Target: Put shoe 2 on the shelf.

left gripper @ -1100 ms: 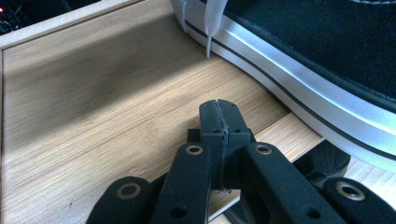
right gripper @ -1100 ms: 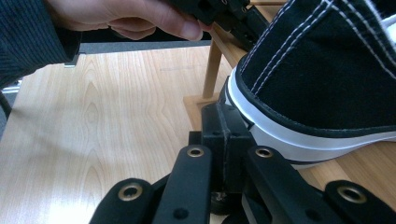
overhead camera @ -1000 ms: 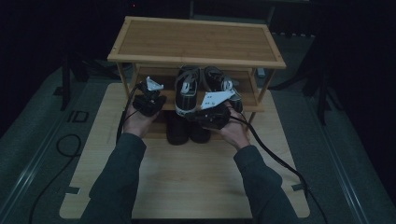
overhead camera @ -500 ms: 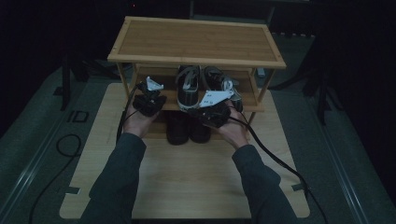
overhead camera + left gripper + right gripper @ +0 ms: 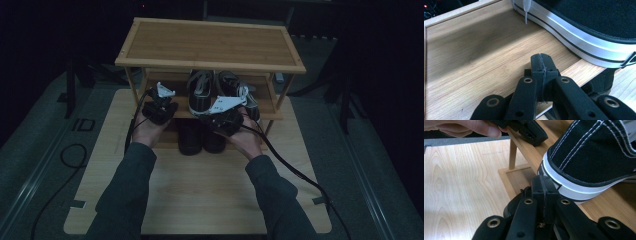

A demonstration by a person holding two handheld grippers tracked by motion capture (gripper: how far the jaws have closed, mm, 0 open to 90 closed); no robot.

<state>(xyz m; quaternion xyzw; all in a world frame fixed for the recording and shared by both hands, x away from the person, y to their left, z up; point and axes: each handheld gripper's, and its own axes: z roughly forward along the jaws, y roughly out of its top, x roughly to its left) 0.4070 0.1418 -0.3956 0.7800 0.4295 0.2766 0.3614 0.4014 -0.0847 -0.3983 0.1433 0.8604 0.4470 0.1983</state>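
Nothing moved: both grippers' fingers [image 5: 541, 65] closed, empty, black sneaker [image 5: 589, 157] just beyond.

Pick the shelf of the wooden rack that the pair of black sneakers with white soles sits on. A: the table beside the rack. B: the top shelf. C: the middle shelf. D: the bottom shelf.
C: in the high view the sneakers rest on the middle shelf of the rack, under its bare top shelf, with a darker pair of shoes on the level below.
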